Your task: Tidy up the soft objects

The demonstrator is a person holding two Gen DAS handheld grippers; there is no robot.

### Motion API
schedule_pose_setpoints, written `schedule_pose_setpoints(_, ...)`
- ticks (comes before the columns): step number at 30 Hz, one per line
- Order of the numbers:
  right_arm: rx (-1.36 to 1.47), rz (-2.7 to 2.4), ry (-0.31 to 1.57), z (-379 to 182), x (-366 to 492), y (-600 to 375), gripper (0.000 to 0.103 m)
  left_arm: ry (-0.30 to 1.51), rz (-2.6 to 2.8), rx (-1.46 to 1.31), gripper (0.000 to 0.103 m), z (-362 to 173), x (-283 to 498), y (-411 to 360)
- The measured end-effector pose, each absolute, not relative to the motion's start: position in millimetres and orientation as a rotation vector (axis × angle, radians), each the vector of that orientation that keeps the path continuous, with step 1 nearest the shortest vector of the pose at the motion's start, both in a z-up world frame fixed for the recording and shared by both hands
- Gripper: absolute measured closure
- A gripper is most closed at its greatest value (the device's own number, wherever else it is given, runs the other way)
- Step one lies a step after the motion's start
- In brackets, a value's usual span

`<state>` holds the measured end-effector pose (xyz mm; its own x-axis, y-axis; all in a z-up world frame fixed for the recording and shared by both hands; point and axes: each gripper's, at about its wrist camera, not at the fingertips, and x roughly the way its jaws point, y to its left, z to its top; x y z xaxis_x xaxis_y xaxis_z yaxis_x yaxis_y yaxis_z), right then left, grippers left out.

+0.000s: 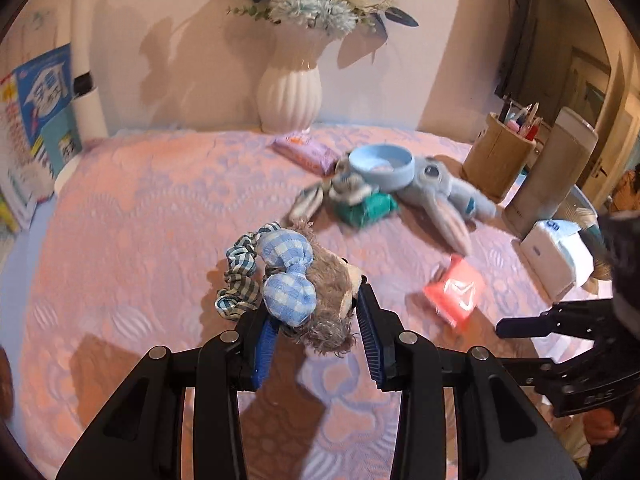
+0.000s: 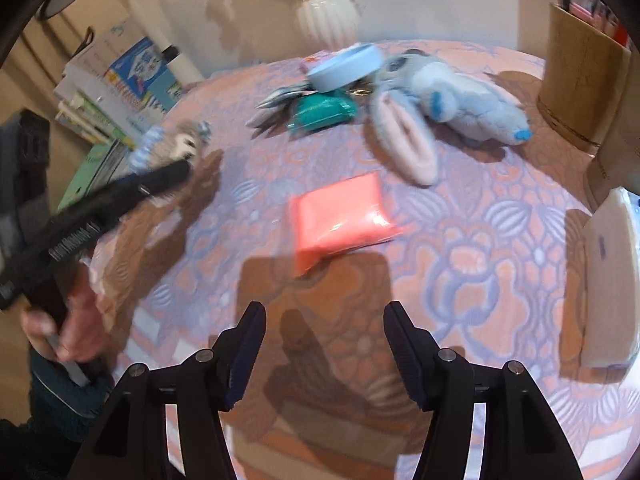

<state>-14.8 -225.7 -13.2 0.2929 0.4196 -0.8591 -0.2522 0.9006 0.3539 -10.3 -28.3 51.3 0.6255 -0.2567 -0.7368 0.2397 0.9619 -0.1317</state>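
My left gripper [image 1: 316,308] is shut on a small grey-brown plush toy [image 1: 324,300] with a blue gingham bow [image 1: 286,276]. A checked scrunchie [image 1: 238,276] hangs at the toy's left side. The toy is held just above the patterned bedspread [image 1: 140,220]. The right wrist view shows the left gripper [image 2: 176,172] blurred at the left with the toy [image 2: 184,140] at its tip. My right gripper [image 2: 325,310] stands open with nothing between its fingers, a little short of an orange-pink packet [image 2: 340,216]. Beyond lie a blue bunny plush [image 2: 452,100] and a teal soft item [image 2: 324,110].
A light blue round dish [image 1: 380,164] sits on the pile beside a purple packet [image 1: 306,150]. A white vase [image 1: 290,88] stands at the back wall. A wooden pen holder [image 1: 496,160], a grey cylinder [image 1: 552,172] and a white box [image 1: 556,256] line the right side. Books [image 1: 32,120] stand at the left.
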Motion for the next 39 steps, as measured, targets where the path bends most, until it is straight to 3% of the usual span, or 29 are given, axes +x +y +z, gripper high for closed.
schedule_pose_setpoints(10, 0.302, 0.467, 1.119, -3, 40, -202, 0.043, 0.854, -0.277, -0.101, 0.068, 31, -11, -20)
schedule_pose_setpoints(19, 0.151, 0.360, 1.003, -9, 29, -180, 0.043, 0.857, -0.275, -0.090, 0.068, 30, -10, -22)
schedule_pose_setpoints(20, 0.104, 0.338, 0.993, -10, 27, -175, 0.046, 0.858, -0.272, -0.087, 0.068, 30, -10, -22)
schedule_pose_setpoints(21, 0.049, 0.308, 0.987, -10, 26, -170, 0.058, 0.858, -0.269, -0.083, 0.068, 30, -10, -22)
schedule_pose_setpoints(25, 0.020, 0.317, 0.960, -5, 18, -165, 0.064, 0.845, -0.240, -0.044, 0.068, 32, -12, -27)
schedule_pose_setpoints(31, 0.105, 0.291, 0.897, 30, -11, -194, 0.064, 0.793, -0.278, -0.005, 0.068, 54, -24, -52)
schedule_pose_setpoints(39, 0.145, 0.160, 0.711, 109, -52, -266, 0.064, 0.643, -0.421, 0.068, 0.068, 121, -38, -129)
